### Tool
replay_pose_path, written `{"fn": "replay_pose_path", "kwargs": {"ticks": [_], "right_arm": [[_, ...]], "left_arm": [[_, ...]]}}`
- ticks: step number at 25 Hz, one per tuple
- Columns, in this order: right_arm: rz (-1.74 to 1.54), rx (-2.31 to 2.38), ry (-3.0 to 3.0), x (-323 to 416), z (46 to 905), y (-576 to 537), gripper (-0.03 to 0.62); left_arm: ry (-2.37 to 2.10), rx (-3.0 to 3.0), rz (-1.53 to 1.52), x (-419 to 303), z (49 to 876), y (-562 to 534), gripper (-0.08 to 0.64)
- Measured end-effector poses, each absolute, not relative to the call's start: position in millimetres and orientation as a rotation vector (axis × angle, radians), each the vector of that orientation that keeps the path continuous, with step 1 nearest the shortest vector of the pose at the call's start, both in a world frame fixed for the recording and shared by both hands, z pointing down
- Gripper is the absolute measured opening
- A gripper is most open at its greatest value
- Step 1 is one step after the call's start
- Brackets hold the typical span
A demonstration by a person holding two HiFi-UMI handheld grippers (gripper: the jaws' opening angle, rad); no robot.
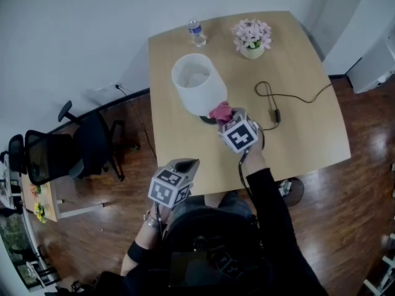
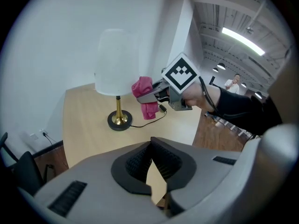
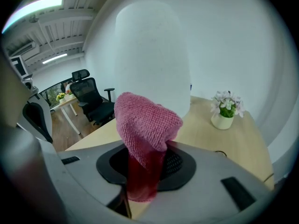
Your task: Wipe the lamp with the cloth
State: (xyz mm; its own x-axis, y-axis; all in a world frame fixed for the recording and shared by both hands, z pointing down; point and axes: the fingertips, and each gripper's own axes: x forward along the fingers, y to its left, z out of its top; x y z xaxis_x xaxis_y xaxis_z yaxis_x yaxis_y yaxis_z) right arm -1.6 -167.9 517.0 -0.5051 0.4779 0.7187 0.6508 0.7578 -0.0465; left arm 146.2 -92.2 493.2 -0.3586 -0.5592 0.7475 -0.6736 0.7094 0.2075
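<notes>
Two claws here, only one doing any work. The right claw (image 3: 145, 174) is clamped on a pink cloth (image 3: 145, 125), pinched low so a fat fold sticks up past the tips. I reckon that's the bit meant for rubbing.

Right ahead of the fold is the lamp (image 3: 152, 55). I can't tell if the two actually touch. From the side, the cloth sits by the lower edge of the white shade (image 2: 117, 62), above the dark base (image 2: 120, 120).

The left claw (image 2: 150, 171) is pinched closed on nothing, back by the table's near edge and well short of the lamp, probably parked out of the way.

Past the right claw, the table (image 1: 302, 134) is pale wood. A cord (image 1: 281, 100) loops off to the claw's right, and a pot of flowers (image 3: 225, 112) and a water bottle (image 1: 196, 32) sit at the far side. The room's got white walls, a dark wood floor (image 1: 358, 196) and a black office chair (image 1: 86, 143) way off left.
</notes>
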Motion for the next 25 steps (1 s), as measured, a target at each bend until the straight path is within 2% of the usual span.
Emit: {"fn": "replay_pose_path", "kwargs": {"ticks": [9,14,18,25], "right_arm": [[-0.28,-0.766,-2.08,20.1,552.2,-175.7,0.104],[-0.307,-0.684,-2.259,9.0,471.4,-199.2,0.104],[-0.447,-0.713,-2.39,-12.1,393.5,-195.5,0.106],[-0.634,-0.891,-2.425,-31.2,351.5,-183.4,0.106]], "left_arm": [[-2.07,0.996,0.147,135.7,491.1,-87.7,0.012],[-2.113,1.094,0.131,115.9,477.3,-88.7,0.012],[-2.112,1.176,0.109,106.2,474.0,-99.5,0.012],[-2.125,1.142,0.145,98.7,474.0,-115.0,0.012]]}}
